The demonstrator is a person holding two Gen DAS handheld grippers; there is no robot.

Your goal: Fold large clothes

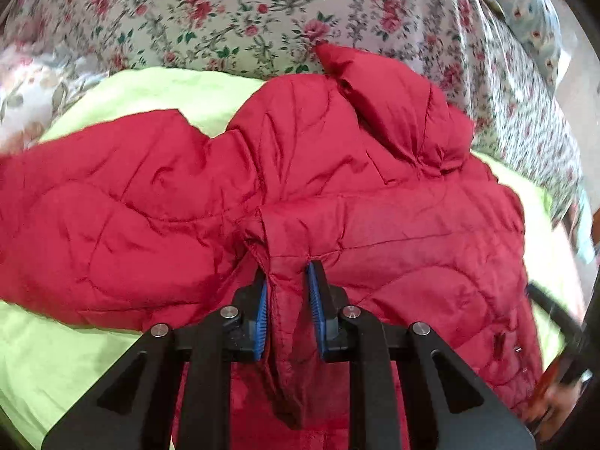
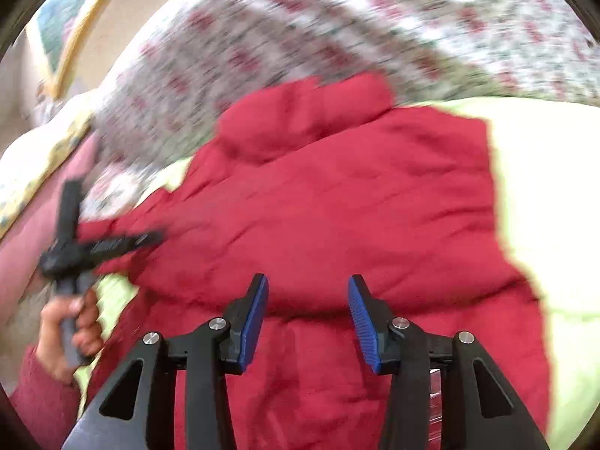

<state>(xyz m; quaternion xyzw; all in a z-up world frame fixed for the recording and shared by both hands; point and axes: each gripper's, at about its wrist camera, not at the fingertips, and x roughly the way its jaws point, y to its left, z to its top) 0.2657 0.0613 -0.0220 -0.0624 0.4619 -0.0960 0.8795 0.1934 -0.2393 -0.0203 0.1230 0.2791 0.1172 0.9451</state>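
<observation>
A red quilted jacket [image 1: 337,172] lies spread on a lime-green sheet [image 1: 75,341], collar toward the far side and one sleeve [image 1: 93,195] stretched out to the left. My left gripper [image 1: 287,288] is shut on a bunched fold at the jacket's near edge, with red fabric pinched between its blue pads [image 1: 262,307]. In the right wrist view the picture is blurred. The jacket [image 2: 337,195] fills its middle, and my right gripper [image 2: 307,296] hovers open over it with nothing between its fingers. At the left, a hand [image 2: 71,330] holds the left gripper [image 2: 146,238] at the jacket's edge.
A floral bedspread [image 1: 262,7] covers the bed beyond the green sheet [image 2: 543,195]. A framed picture [image 2: 75,11] hangs on the wall at the upper left. A red sleeve [image 2: 41,401] of the person shows at the lower left.
</observation>
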